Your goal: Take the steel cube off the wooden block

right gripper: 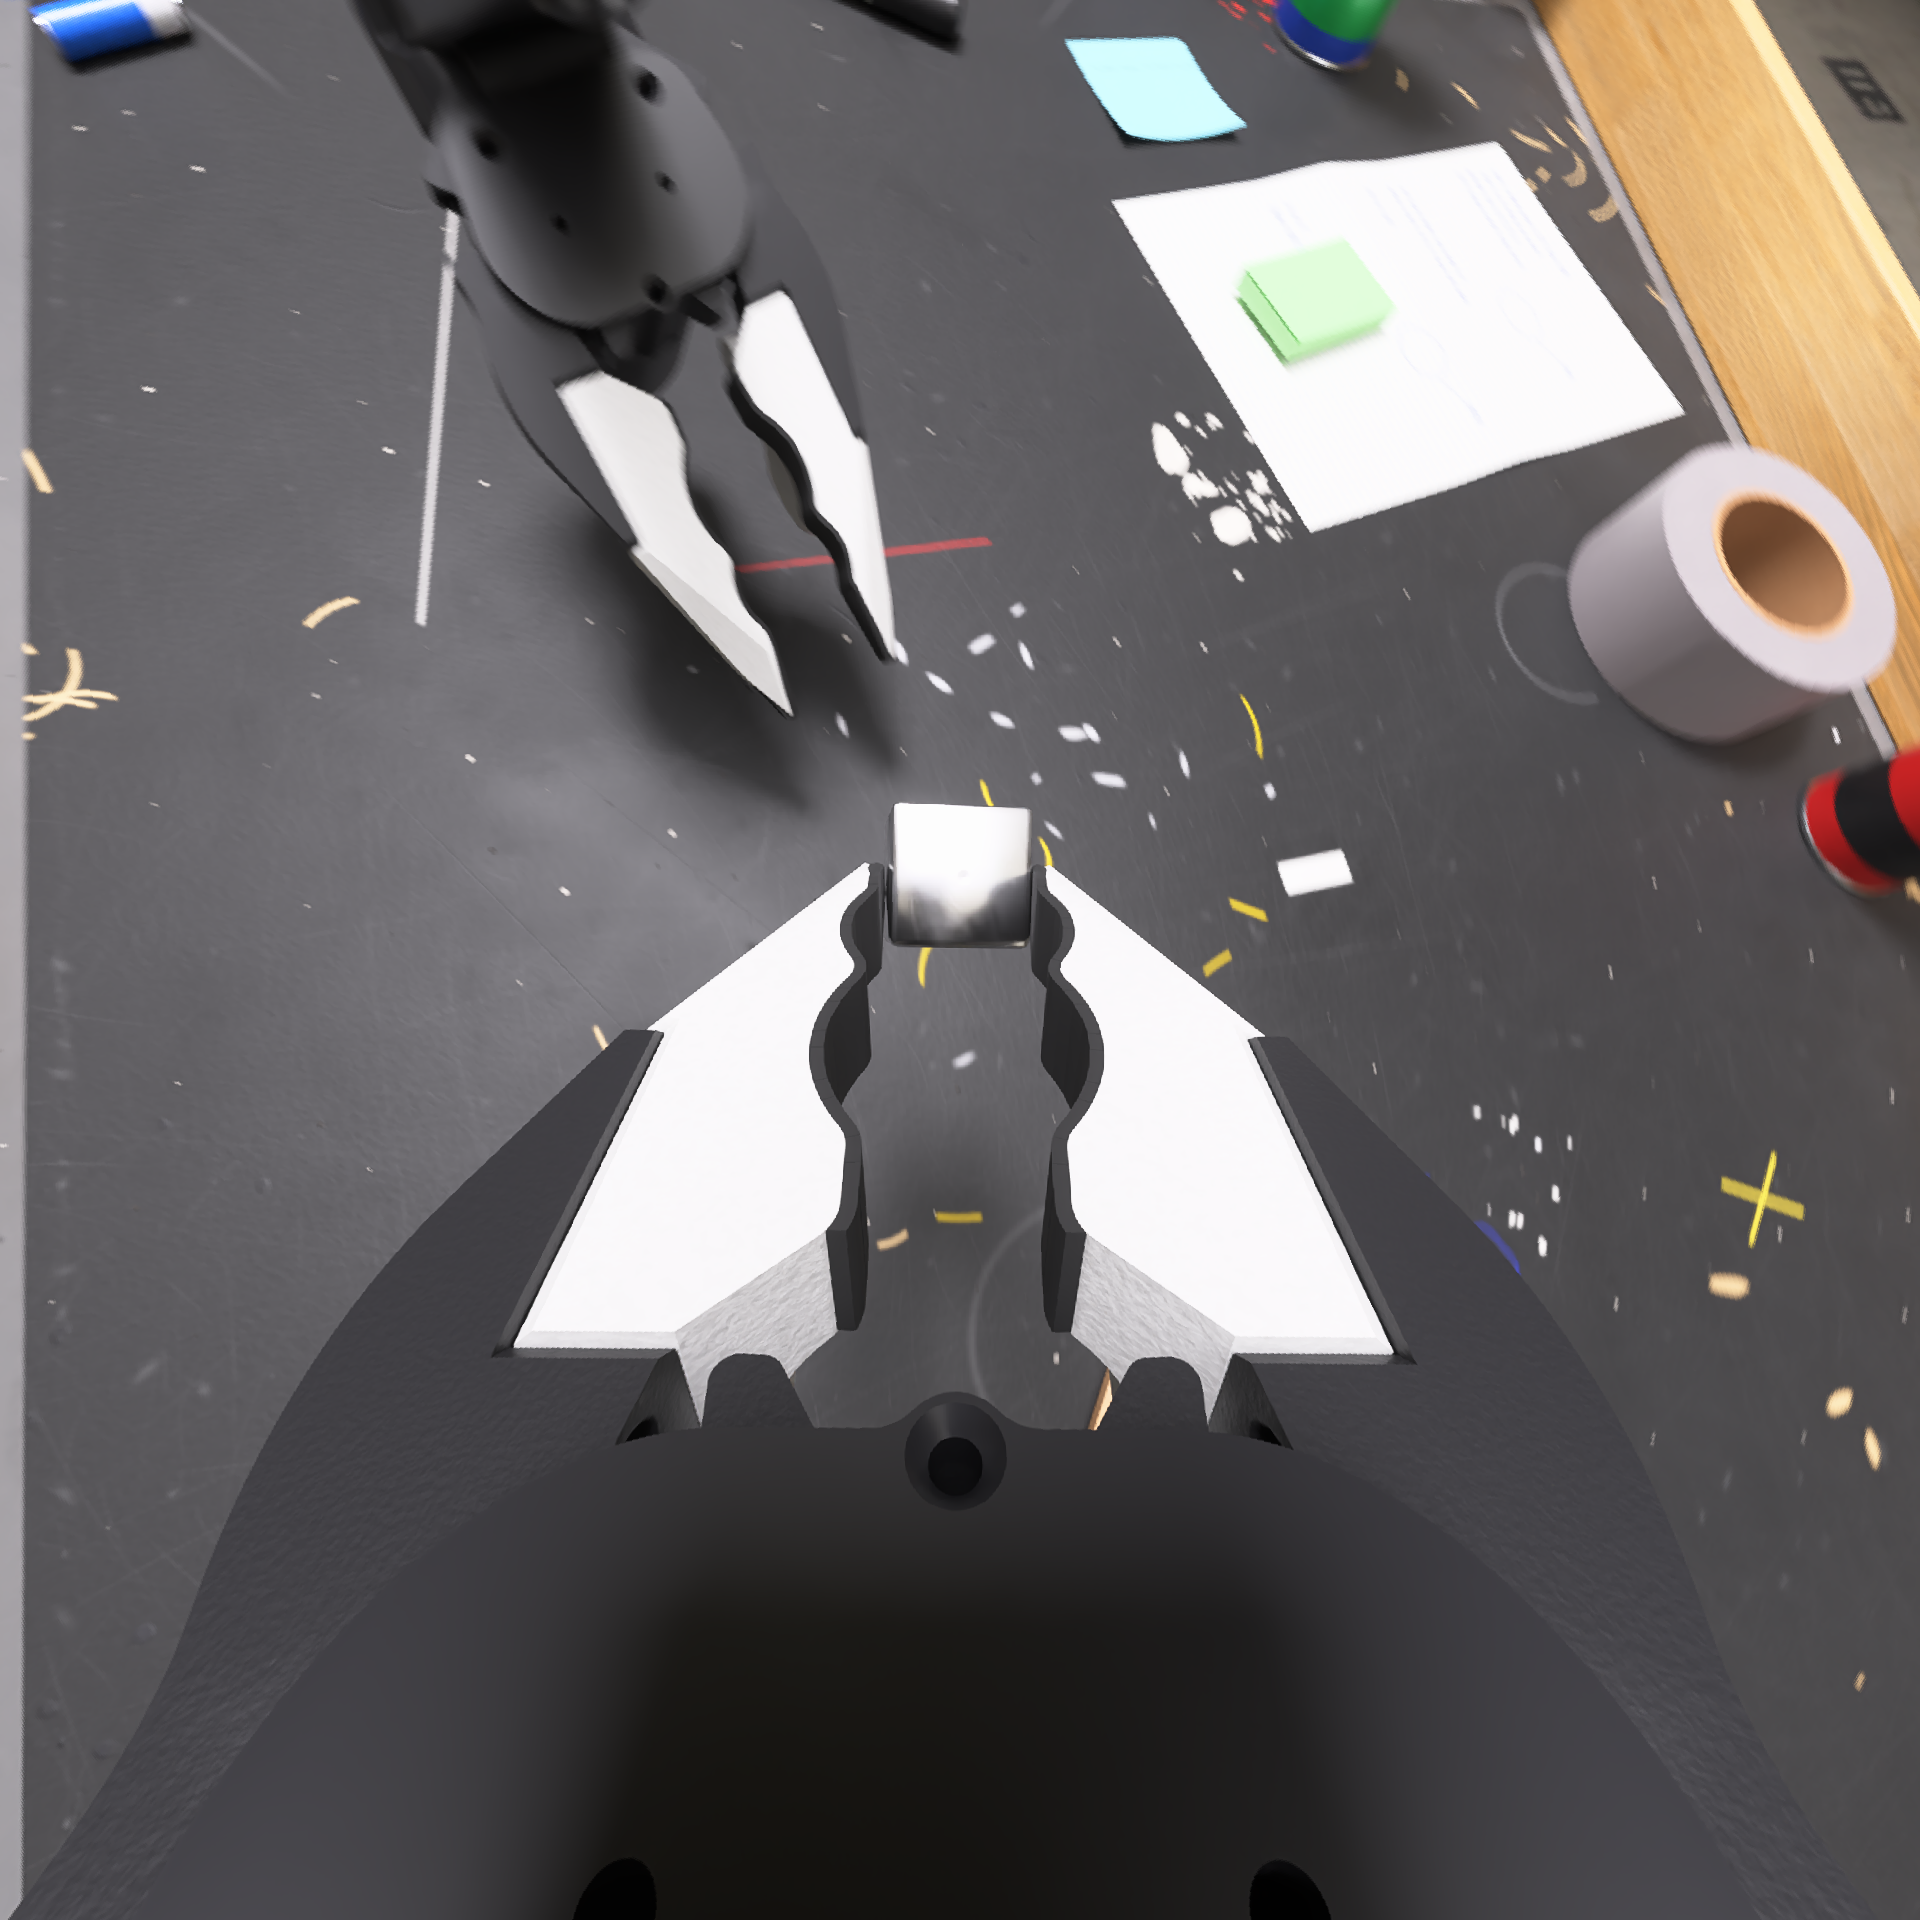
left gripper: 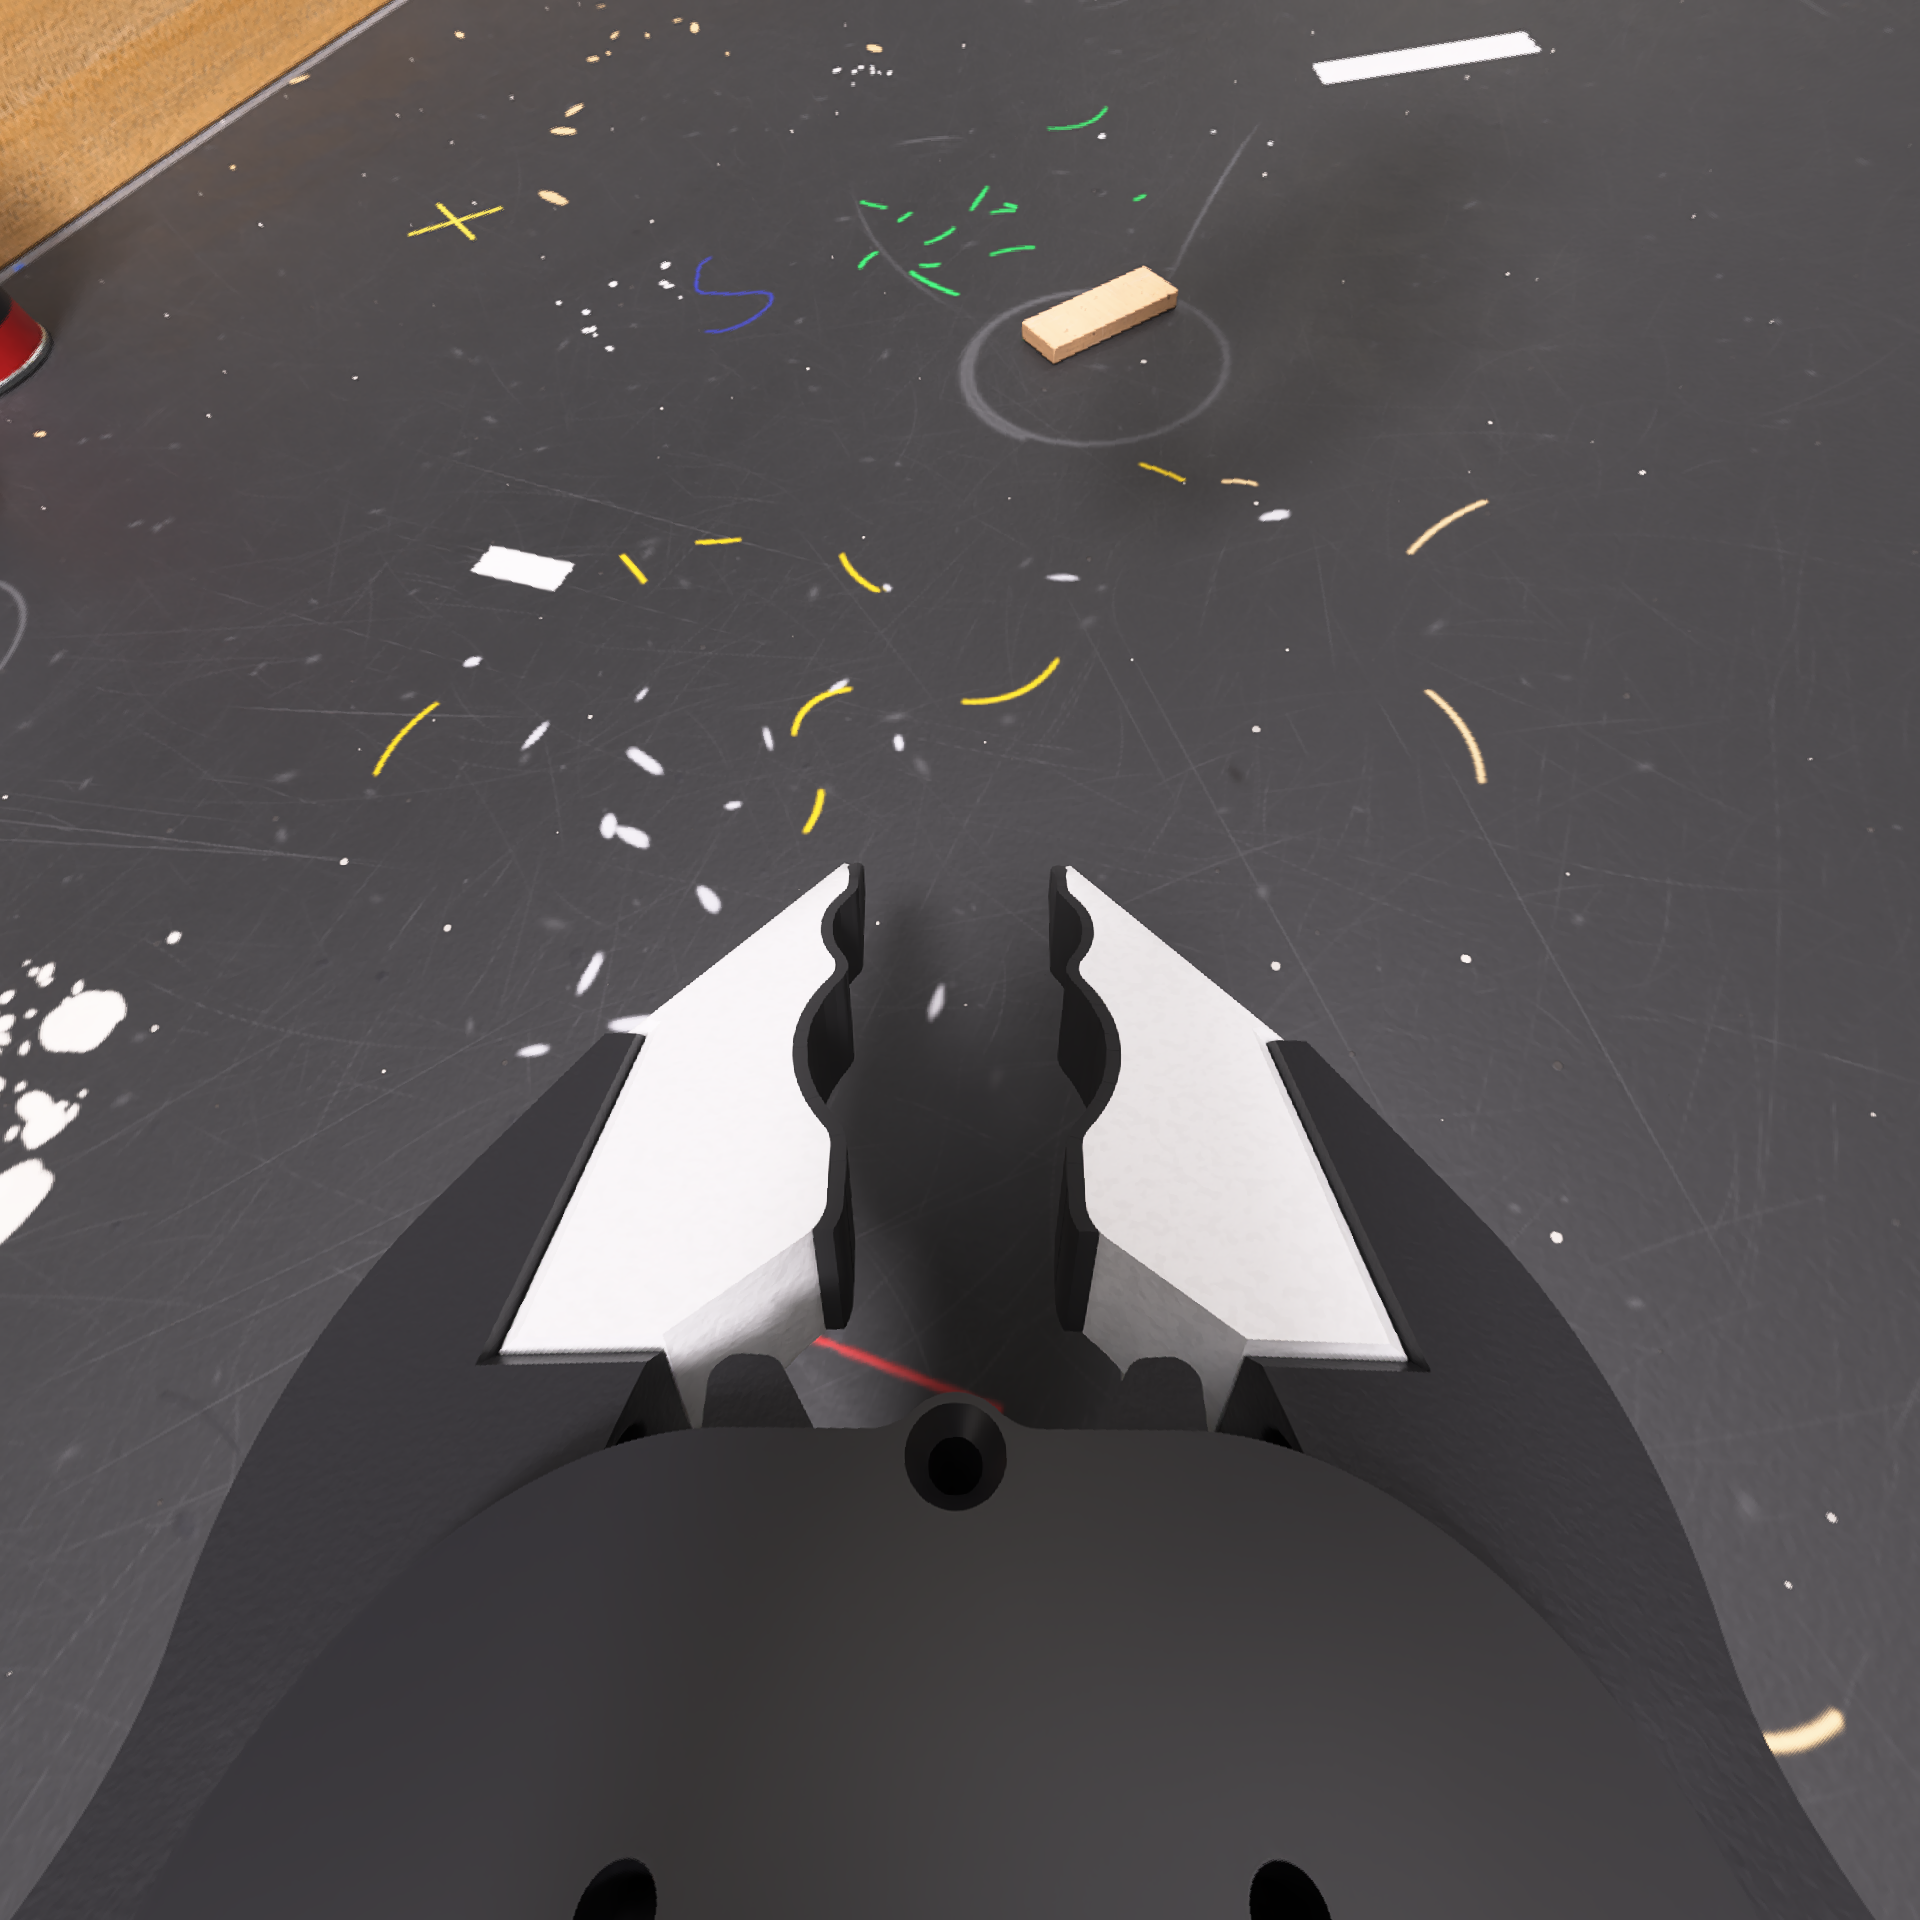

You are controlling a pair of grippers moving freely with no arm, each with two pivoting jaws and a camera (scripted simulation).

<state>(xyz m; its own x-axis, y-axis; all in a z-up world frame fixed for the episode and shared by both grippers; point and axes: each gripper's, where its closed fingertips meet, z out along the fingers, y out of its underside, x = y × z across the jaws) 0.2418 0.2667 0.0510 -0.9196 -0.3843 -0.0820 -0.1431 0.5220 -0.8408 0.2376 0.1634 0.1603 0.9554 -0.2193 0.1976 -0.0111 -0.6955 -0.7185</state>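
A pale wooden block lies flat on the dark table inside a chalk circle, far ahead and right of my left gripper, with nothing on top of it. My left gripper is open and empty above the table; it also shows in the right wrist view, hovering at the upper left. My right gripper is shut on a shiny steel cube, held at its fingertips above the table. The wooden block is not seen in the right wrist view.
A grey tape roll lies at the right near the wooden table edge. A white sheet bears a green pad. A light blue note, a red and black object and a blue item lie around.
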